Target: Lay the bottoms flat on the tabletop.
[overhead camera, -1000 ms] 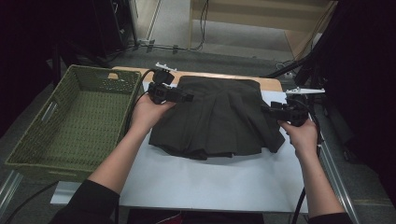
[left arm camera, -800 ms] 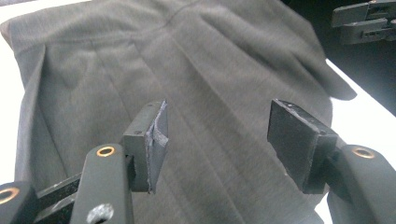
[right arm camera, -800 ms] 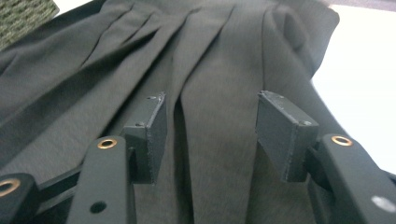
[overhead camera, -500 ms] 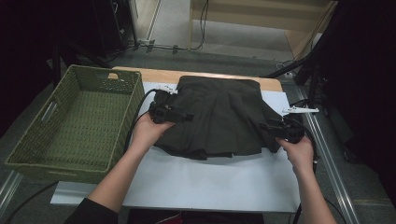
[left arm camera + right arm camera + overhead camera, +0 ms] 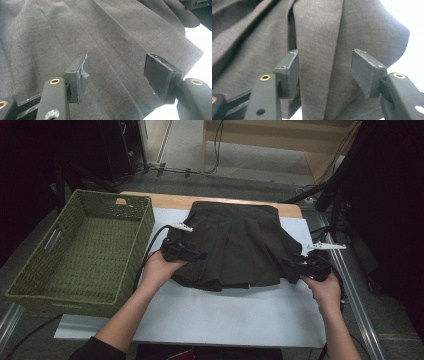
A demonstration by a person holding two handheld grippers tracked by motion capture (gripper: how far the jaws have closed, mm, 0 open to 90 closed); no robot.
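From the high view we see our left gripper (image 5: 192, 254) and right gripper (image 5: 289, 268) at opposite lower corners of the dark pleated skirt (image 5: 235, 247), which lies flat on the white table (image 5: 225, 315) beside the green basket (image 5: 80, 250), probably so we can fold it evenly. In the left gripper view our jaws stand apart over the pleats near the hem, holding nothing. The right gripper view shows the same, jaws wide either side of a fold at the skirt's edge, likely placed to pinch it.

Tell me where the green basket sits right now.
In the high view, the green basket sits at the table's left edge, just left of the left gripper and the dark skirt.
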